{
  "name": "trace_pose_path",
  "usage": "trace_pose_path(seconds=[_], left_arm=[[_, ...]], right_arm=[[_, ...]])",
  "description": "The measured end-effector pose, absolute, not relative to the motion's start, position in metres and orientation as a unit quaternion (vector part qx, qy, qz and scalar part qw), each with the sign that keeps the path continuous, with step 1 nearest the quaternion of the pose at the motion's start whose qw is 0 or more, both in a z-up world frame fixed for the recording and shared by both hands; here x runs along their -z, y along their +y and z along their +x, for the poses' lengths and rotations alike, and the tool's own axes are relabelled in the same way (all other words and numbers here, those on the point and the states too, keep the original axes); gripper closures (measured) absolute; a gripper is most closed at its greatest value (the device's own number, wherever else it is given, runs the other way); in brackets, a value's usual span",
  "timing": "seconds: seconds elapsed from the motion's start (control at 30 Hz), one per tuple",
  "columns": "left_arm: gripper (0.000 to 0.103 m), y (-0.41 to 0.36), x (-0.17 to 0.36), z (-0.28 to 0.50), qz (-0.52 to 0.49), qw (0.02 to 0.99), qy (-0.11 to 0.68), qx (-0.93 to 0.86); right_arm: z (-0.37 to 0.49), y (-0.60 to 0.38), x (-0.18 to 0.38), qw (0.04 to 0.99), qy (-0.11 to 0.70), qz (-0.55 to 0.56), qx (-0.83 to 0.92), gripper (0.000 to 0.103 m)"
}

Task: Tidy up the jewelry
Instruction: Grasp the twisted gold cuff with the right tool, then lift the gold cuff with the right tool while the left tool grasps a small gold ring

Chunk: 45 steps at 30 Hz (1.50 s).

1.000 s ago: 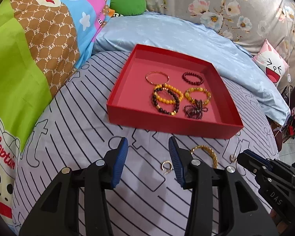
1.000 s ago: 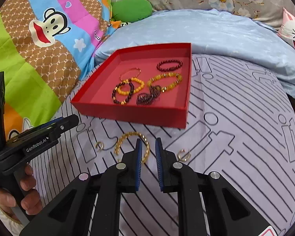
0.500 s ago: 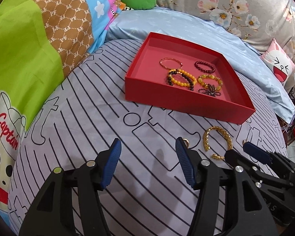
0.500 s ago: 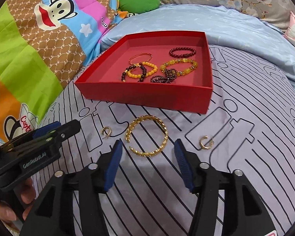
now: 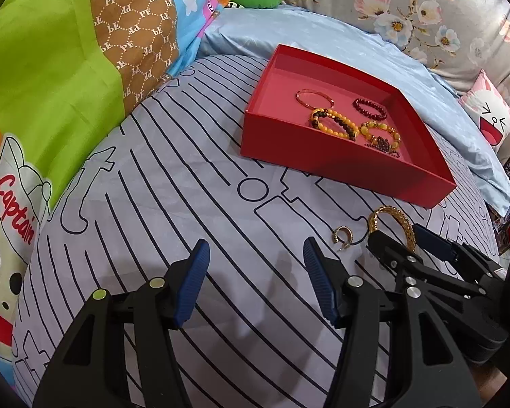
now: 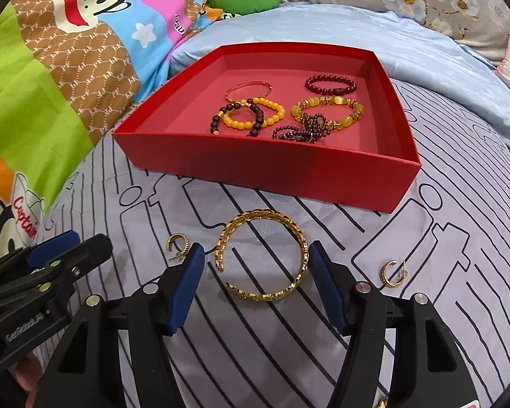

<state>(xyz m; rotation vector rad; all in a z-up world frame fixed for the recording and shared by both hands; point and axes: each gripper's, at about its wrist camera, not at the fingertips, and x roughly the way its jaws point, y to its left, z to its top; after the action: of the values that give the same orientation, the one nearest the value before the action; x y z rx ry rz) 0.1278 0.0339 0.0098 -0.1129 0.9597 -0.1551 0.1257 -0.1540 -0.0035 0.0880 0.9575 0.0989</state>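
**Bangle bracketed, not yet gripped: the squeeze is where this can slip**

My right gripper (image 6: 255, 272) has just been opening, and its jaws now stand apart on either side of the gold bangle (image 6: 261, 255). The far pad sits just beside the bangle's rim; whether it touches I cannot tell. Nothing is clamped. My left gripper (image 5: 255, 272) also has its jaws apart, over bare striped bedding (image 5: 153, 204), with nothing between them.

The bangle is an open cuff lying flat on soft fabric. If I close across its gap, I judge it could flex, twist or skate out sideways. Pressing down into the cushion could also tilt it and pinch cloth along with the metal.

Just left of my right jaws lies a small gold earring (image 6: 178, 244), with a second earring (image 6: 394, 273) to the right. A careless sweep could flick either into the folds.

Beyond sits the red box (image 6: 255, 170), already holding beaded bracelets (image 6: 251, 115). Its near wall is tall, so a low carry could clip it and drop the bangle short.
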Motion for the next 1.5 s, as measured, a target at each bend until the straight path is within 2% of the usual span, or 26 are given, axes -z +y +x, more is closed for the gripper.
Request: trace_pose_path(seconds=[0.2, 0.3, 0.5, 0.8, 1.13, 1.5], left_arm=[[0.048, 0.032, -0.009, 0.128, -0.054, 0.881, 0.463, 0.077], [0.048, 0.030, -0.008, 0.128, -0.051, 0.881, 0.463, 0.078], [0.048, 0.028, -0.007, 0.126, -0.049, 0.880, 0.466, 0.082], [0.048, 0.018, -0.008, 0.113, -0.044, 0.878, 0.467, 0.098], [0.048, -0.029, -0.014, 0.083, -0.023, 0.872, 0.465, 0.152], [0.048, -0.106, -0.014, 0.049, 0.010, 0.851, 0.467, 0.240]], right_arm=[[0.127, -0.151, 0.005, 0.888, 0.457, 0.023, -0.040, 0.041], [0.126, -0.151, 0.005, 0.889, 0.457, 0.018, -0.033, 0.048], [0.117, -0.158, 0.000, 0.889, 0.455, 0.034, -0.041, 0.049], [0.046, -0.198, -0.025, 0.896, 0.440, 0.061, -0.022, 0.049], [-0.026, -0.237, -0.019, 0.881, 0.464, 0.093, 0.027, 0.049], [-0.055, -0.273, -0.028, 0.883, 0.448, 0.111, 0.084, 0.049]])
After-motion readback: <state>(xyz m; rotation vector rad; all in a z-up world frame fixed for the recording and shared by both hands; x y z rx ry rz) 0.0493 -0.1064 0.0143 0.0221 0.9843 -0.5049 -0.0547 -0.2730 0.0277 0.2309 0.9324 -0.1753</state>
